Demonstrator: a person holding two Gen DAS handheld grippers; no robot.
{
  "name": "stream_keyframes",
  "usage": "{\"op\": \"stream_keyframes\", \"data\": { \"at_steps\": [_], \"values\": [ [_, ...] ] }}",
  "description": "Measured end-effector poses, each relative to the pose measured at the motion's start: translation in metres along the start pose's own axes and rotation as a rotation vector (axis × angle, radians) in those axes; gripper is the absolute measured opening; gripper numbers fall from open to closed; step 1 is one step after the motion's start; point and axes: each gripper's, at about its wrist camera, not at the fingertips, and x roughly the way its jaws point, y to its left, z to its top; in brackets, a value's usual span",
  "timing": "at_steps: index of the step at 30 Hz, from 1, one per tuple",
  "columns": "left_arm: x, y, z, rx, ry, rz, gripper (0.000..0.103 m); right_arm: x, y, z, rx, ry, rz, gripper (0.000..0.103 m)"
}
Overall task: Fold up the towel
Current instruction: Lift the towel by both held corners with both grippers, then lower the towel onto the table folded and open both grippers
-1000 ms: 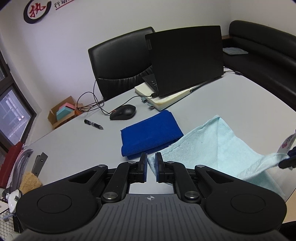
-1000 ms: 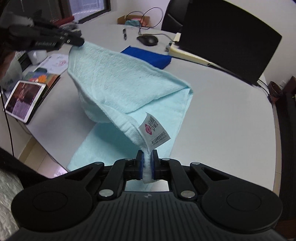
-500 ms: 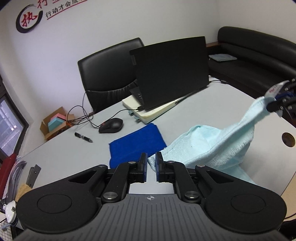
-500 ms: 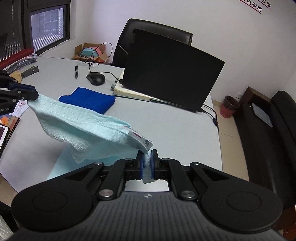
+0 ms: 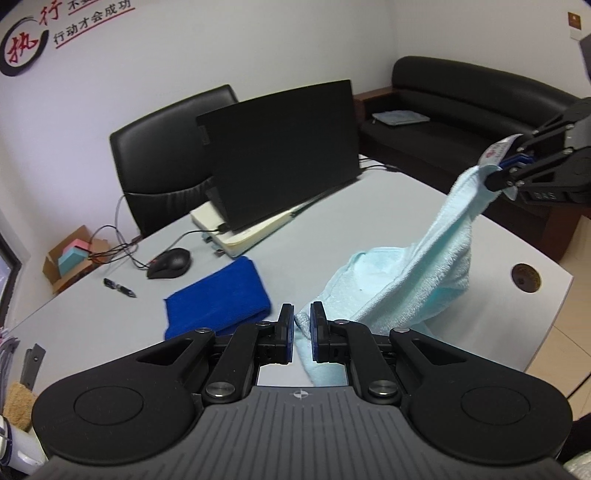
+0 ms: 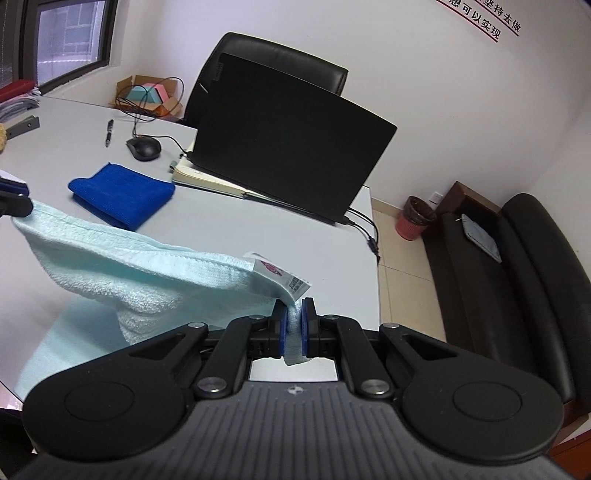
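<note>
Lifted higher off the table (image 5: 369, 206), light-blue towel (image 5: 436, 258) is stretched between left tool (image 5: 303, 326) and right tool (image 6: 294, 325), each clamped on a corner, beside the laptop (image 6: 288, 147).

We see even, fairly bright indoor light in both views, soft and without hard shadows. The pale grey tabletop (image 5: 388, 206) carries a mild sheen, while daylight enters through the dark-framed window (image 6: 70, 33) in the right wrist view. Fisheye distortion bends walls and edges strongly toward the borders. Focus stays sharp; we notice only slight softness at the extreme corners.
</note>
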Motion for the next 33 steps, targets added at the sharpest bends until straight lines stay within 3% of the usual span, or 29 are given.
{"op": "stream_keyframes", "data": {
  "at_steps": [9, 18, 33],
  "values": [
    [0.009, -0.047, 0.006, -0.027, 0.059, -0.107, 0.011, 0.037, -0.034, -0.004, -0.069, 0.034, 0.021, 0.008],
    [0.029, -0.111, 0.024, -0.066, 0.109, -0.179, 0.011, 0.08, -0.065, -0.007, -0.171, 0.057, 0.116, 0.008],
    [0.076, -0.189, 0.04, -0.133, 0.175, -0.216, 0.011, 0.145, -0.091, -0.02, -0.327, 0.091, 0.242, 0.009]
  ]
}}
